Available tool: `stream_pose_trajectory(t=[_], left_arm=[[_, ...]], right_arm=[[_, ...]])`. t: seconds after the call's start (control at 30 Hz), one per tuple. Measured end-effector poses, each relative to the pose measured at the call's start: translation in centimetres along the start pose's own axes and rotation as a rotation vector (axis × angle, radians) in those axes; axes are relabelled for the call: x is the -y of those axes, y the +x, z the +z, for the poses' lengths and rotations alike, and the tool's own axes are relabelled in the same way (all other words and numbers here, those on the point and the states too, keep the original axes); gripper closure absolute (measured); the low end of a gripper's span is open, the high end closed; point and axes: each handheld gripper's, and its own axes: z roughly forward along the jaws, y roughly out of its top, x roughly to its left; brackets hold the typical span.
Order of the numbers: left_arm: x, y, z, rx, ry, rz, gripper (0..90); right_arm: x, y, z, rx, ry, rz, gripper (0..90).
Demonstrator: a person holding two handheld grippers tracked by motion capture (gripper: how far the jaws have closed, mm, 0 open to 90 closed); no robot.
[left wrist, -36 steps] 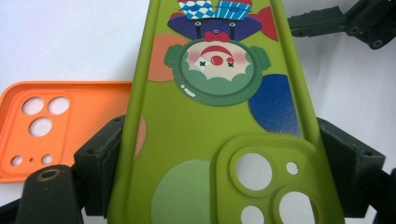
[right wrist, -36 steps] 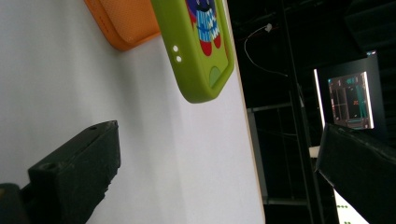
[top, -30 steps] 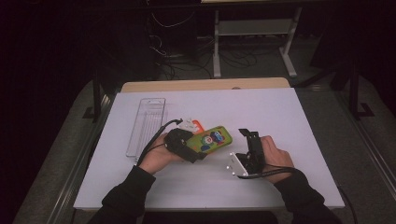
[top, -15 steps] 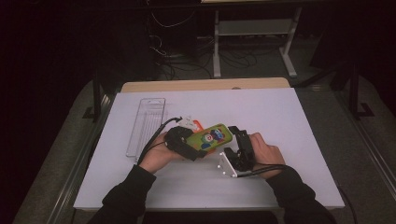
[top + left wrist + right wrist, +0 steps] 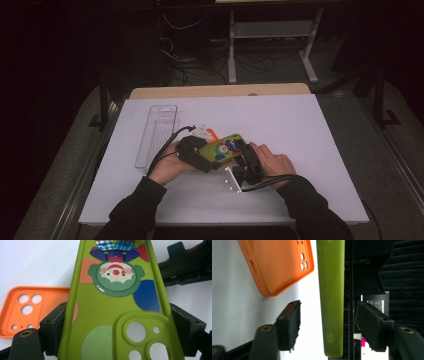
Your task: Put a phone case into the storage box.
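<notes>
At table centre-near, left gripper (image 5: 200,156) clamps green phone case (image 5: 225,149) by its sides w/ right gripper (image 5: 245,161) wide open astride its end; close squarely, avoid orange case (image 5: 35,307) behind.

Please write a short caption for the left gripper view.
Left tongs clamp a green clown phone case; an orange case lies beside.

Matt, smooth green phone case (image 5: 117,312); orange case (image 5: 32,307) with finely dimpled plastic inside; clear glossy plastic tray (image 5: 156,132)
</notes>
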Motion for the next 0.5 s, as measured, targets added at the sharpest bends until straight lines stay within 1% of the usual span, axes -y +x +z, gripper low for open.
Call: stream_pose_trajectory(t=[0.03,0.07,0.1,0.17,0.2,0.23,0.27,0.3,0.33,0.43,0.47,0.5], left_arm=[[-0.01,0.01,-0.01,0.001,0.004,0.003,15.8],[-0.02,0.09,-0.06,0.001,0.015,0.016,15.8],[-0.01,0.05,-0.03,0.001,0.012,0.014,15.7],[-0.03,0.07,-0.03,0.002,0.019,0.023,15.7],[-0.04,0.06,-0.03,0.003,0.020,0.026,15.8],[-0.04,0.04,-0.01,0.004,0.020,0.025,15.8],[-0.03,-0.11,0.08,0.003,0.007,0.010,15.7],[-0.04,-0.07,0.05,0.006,0.015,0.022,15.7],[-0.05,-0.04,0.02,0.005,0.022,0.029,15.7],[-0.04,-0.05,0.06,0.005,0.020,0.031,15.7],[-0.04,-0.04,0.04,0.007,0.019,0.027,15.7],[-0.04,-0.13,0.12,0.013,0.004,0.007,15.7]], right_arm=[[-0.02,0.01,-0.05,0.004,-0.003,-0.005,39.9],[-0.06,0.01,-0.12,0.011,-0.007,-0.005,43.1],[-0.09,-0.01,-0.17,0.008,-0.010,-0.007,45.4],[-0.17,0.13,-0.26,0.016,-0.014,-0.010,49.6],[-0.19,0.14,-0.28,0.015,-0.015,-0.021,51.3],[-0.22,0.18,-0.32,0.019,-0.014,-0.031,53.5],[-0.24,0.26,-0.34,0.019,-0.018,-0.032,55.7],[-0.27,0.25,-0.34,0.013,-0.019,-0.034,57.4],[-0.29,0.28,-0.36,0.017,-0.018,-0.038,60.1],[-0.30,0.26,-0.43,0.017,-0.022,-0.039,68.3],[-0.29,0.23,-0.45,0.014,-0.022,-0.040,70.8],[-0.30,0.25,-0.47,0.015,-0.021,-0.044,72.5]])
